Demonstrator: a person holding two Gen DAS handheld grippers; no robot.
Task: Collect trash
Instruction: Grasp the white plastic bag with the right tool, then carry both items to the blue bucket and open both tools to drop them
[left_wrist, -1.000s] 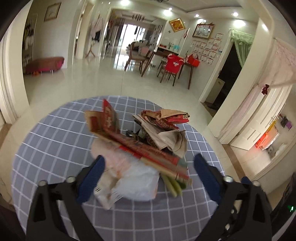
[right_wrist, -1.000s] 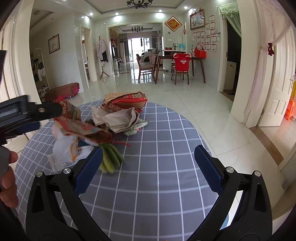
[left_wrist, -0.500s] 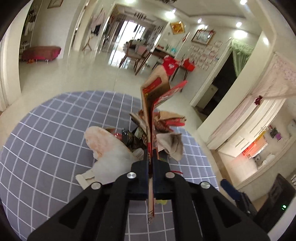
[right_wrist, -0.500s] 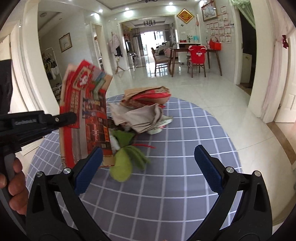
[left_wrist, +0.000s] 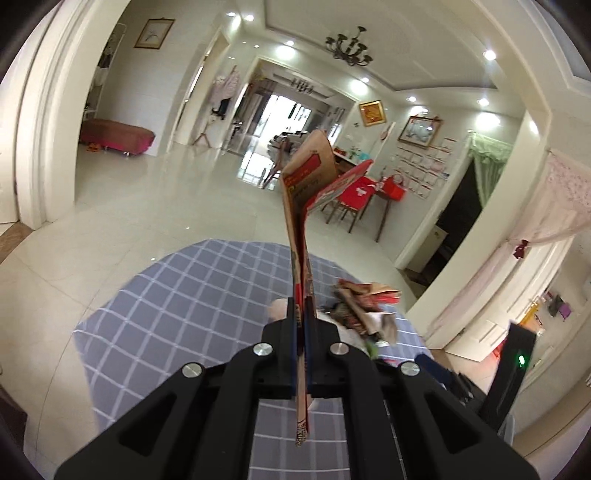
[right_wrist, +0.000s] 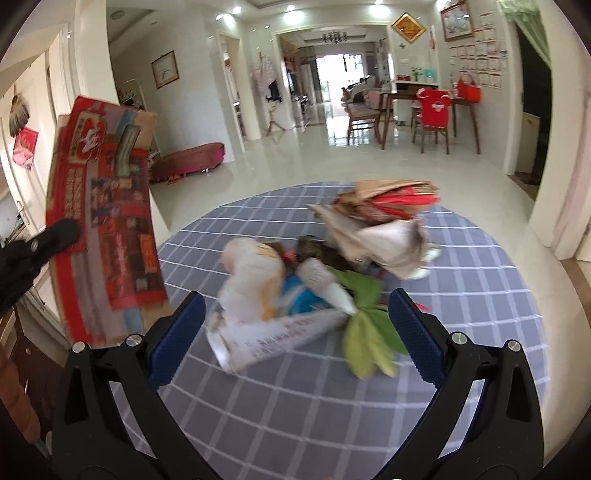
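So over at the far left of my right wrist view, my left gripper (right_wrist: 55, 236) has the flattened red carton (right_wrist: 103, 229) pinched tight, its jaws pressed together on the cardboard. It hangs up off the table, clear of everything else, with the printed face toward this camera. From the left wrist view it's edge-on, sticking straight up the middle of the frame between the pads. That's the only piece I'd count as picked up, and I can't see any bin or bag in either view, so where it goes is anyone's guess.

Moving toward the middle, the rest of the trash sits on the round table with the grey checked cloth (right_wrist: 332, 406). Nearest my right gripper (right_wrist: 291, 332) is a crumpled white plastic wrapper (right_wrist: 251, 273) with a white printed packet (right_wrist: 277, 332) lying just below it, something blue tucked between them. My right gripper's jaws are spread wide and empty, with that packet sitting roughly between the fingertips, not touched yet as far as I can tell.

Just right of that are some green leaves (right_wrist: 369, 332), a bit blurred. Further back and right is the heap of crumpled paper and red packaging (right_wrist: 384, 218).

So, early days: one item lifted, pretty much the whole pile left.
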